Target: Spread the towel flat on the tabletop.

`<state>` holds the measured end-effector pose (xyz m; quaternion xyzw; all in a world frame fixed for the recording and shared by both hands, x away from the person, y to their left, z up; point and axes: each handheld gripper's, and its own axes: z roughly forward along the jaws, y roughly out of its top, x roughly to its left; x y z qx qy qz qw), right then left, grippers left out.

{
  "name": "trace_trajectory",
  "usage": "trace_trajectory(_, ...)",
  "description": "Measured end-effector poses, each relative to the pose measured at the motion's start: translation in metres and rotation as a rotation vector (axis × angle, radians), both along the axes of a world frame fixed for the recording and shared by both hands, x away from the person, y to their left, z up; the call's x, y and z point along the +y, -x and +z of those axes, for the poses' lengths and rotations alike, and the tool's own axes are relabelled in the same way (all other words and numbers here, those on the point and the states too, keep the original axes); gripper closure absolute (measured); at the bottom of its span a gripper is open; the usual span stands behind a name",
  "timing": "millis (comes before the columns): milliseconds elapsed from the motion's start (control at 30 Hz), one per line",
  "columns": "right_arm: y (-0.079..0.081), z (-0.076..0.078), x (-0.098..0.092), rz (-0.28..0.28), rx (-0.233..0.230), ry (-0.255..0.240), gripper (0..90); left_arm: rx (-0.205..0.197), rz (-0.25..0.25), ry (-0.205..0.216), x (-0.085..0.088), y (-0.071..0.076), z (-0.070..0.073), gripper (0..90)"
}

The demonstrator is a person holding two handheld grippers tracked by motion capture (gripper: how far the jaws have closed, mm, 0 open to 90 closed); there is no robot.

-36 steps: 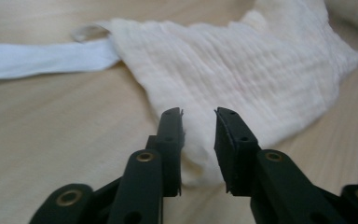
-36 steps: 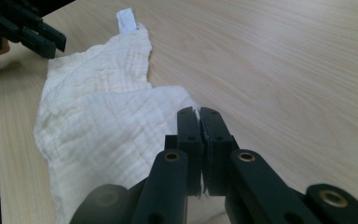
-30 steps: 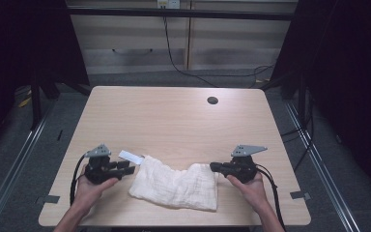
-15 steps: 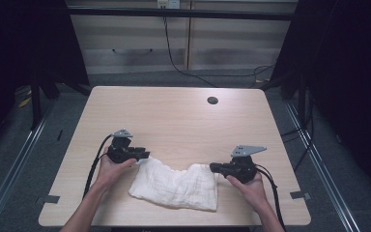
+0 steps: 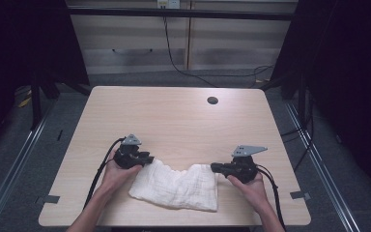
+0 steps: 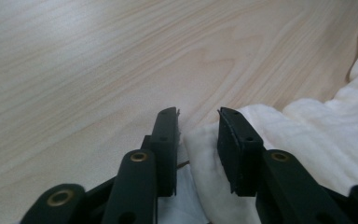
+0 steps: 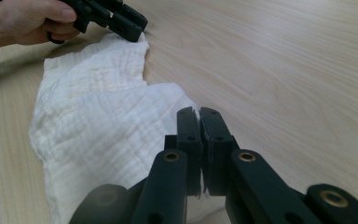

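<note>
overhead and tool views share cloth.

Pale wooden bench under bright light, darkness all around.
Grey floor either side, beige cabinets behind, black cable trailing down.

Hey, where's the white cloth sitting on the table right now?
In the high view the white cloth lies at the near edge of the wooden table, stretched between the left gripper and the right gripper.
</note>
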<state>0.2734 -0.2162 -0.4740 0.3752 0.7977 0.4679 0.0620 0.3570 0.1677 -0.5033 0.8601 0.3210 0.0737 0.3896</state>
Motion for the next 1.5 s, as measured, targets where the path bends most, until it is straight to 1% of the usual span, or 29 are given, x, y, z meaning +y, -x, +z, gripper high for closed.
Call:
trace_trajectory(33, 0.000, 0.000, 0.000, -0.001, 0.000, 0.000, 87.5, -0.011, -0.002, -0.005, 0.001, 0.001, -0.001, 73.3)
trace_trajectory(67, 0.000, 0.000, 0.000, -0.001, -0.003, 0.001, 87.5, -0.017, 0.011, -0.001, 0.002, 0.002, -0.001, 76.9)
trace_trajectory(100, 0.000, 0.000, -0.001, -0.005, -0.004, 0.000, 87.5, -0.013, 0.013, 0.002, 0.004, 0.002, -0.001, 80.9)
trace_trajectory(167, 0.000, 0.000, -0.001, -0.006, -0.004, 0.001, 87.5, -0.018, 0.019, 0.006, 0.005, 0.003, -0.002, 82.3)
trace_trajectory(200, 0.001, 0.000, -0.001, -0.007, -0.003, 0.001, 87.5, -0.024, 0.025, 0.001, 0.005, 0.004, -0.002, 83.5)
trace_trajectory(267, 0.001, 0.000, -0.001, -0.009, -0.002, 0.002, 87.5, -0.012, 0.032, 0.016, 0.007, 0.004, -0.002, 84.8)
trace_trajectory(300, 0.001, 0.001, -0.002, -0.010, -0.005, 0.000, 87.5, 0.002, 0.042, 0.039, 0.008, 0.004, -0.003, 84.9)
trace_trajectory(367, 0.001, 0.002, -0.003, -0.011, -0.007, -0.004, 87.6, 0.012, 0.047, 0.066, 0.012, 0.003, -0.001, 85.1)
trace_trajectory(433, 0.000, 0.002, -0.005, -0.019, -0.008, -0.010, 87.6, 0.023, 0.053, 0.133, 0.020, 0.002, 0.005, 85.2)
trace_trajectory(500, 0.000, 0.004, -0.006, -0.027, -0.010, -0.016, 87.6, 0.020, 0.057, 0.177, 0.025, 0.002, 0.010, 85.3)
trace_trajectory(567, 0.000, 0.006, -0.007, -0.029, -0.015, -0.015, 87.6, 0.011, 0.062, 0.198, 0.029, 0.003, 0.014, 85.3)
trace_trajectory(600, 0.000, 0.007, -0.008, -0.029, -0.017, -0.017, 87.6, 0.010, 0.065, 0.222, 0.031, 0.003, 0.017, 85.4)
trace_trajectory(633, -0.001, 0.009, -0.008, -0.030, -0.023, -0.015, 87.7, 0.005, 0.068, 0.237, 0.034, 0.004, 0.019, 85.4)
trace_trajectory(667, -0.001, 0.013, -0.010, -0.036, -0.033, -0.016, 87.7, 0.000, 0.071, 0.256, 0.036, 0.004, 0.022, 85.4)
trace_trajectory(700, -0.001, 0.013, -0.010, -0.036, -0.033, -0.016, 87.7, 0.000, 0.079, 0.281, 0.038, 0.005, 0.025, 85.4)
trace_trajectory(733, -0.002, 0.016, -0.012, -0.039, -0.039, -0.015, 87.7, -0.002, 0.084, 0.296, 0.041, 0.005, 0.028, 85.4)
trace_trajectory(800, -0.005, 0.023, -0.015, -0.047, -0.054, -0.015, 87.7, -0.020, 0.086, 0.297, 0.044, 0.006, 0.034, 85.4)
trace_trajectory(833, -0.006, 0.026, -0.016, -0.049, -0.059, -0.017, 87.7, -0.027, 0.088, 0.316, 0.045, 0.007, 0.039, 85.4)
trace_trajectory(900, -0.009, 0.035, -0.017, -0.049, -0.076, -0.015, 87.7, -0.042, 0.087, 0.337, 0.046, 0.007, 0.046, 85.4)
trace_trajectory(933, -0.013, 0.043, -0.018, -0.050, -0.091, -0.013, 87.8, -0.048, 0.088, 0.353, 0.047, 0.007, 0.050, 85.5)
trace_trajectory(967, -0.013, 0.043, -0.018, -0.050, -0.091, -0.013, 87.8, -0.051, 0.086, 0.360, 0.047, 0.007, 0.053, 85.5)
trace_trajectory(1100, -0.019, 0.060, -0.018, -0.052, -0.117, -0.013, 87.8, -0.070, 0.076, 0.402, 0.047, 0.004, 0.069, 85.6)
trace_trajectory(1167, -0.022, 0.066, -0.018, -0.054, -0.128, -0.017, 87.8, -0.079, 0.071, 0.410, 0.046, 0.003, 0.076, 85.6)
trace_trajectory(1233, -0.026, 0.071, -0.018, -0.051, -0.134, -0.012, 87.9, -0.078, 0.068, 0.441, 0.045, 0.002, 0.086, 85.7)
trace_trajectory(1267, -0.030, 0.074, -0.018, -0.049, -0.138, 0.001, 87.8, -0.088, 0.067, 0.443, 0.044, 0.002, 0.091, 85.8)
trace_trajectory(1300, -0.032, 0.077, -0.019, -0.053, -0.140, 0.011, 87.9, -0.104, 0.062, 0.436, 0.043, 0.002, 0.097, 85.9)
trace_trajectory(1333, -0.037, 0.083, -0.021, -0.056, -0.142, 0.005, 87.9, -0.113, 0.056, 0.438, 0.042, 0.002, 0.101, 85.8)
trace_trajectory(1367, -0.037, 0.083, -0.021, -0.056, -0.142, 0.005, 87.9, -0.123, 0.051, 0.445, 0.041, 0.002, 0.107, 85.8)
trace_trajectory(1500, -0.046, 0.099, -0.027, -0.074, -0.164, -0.020, 88.0, -0.166, 0.068, 0.437, 0.041, -0.005, 0.126, 85.8)
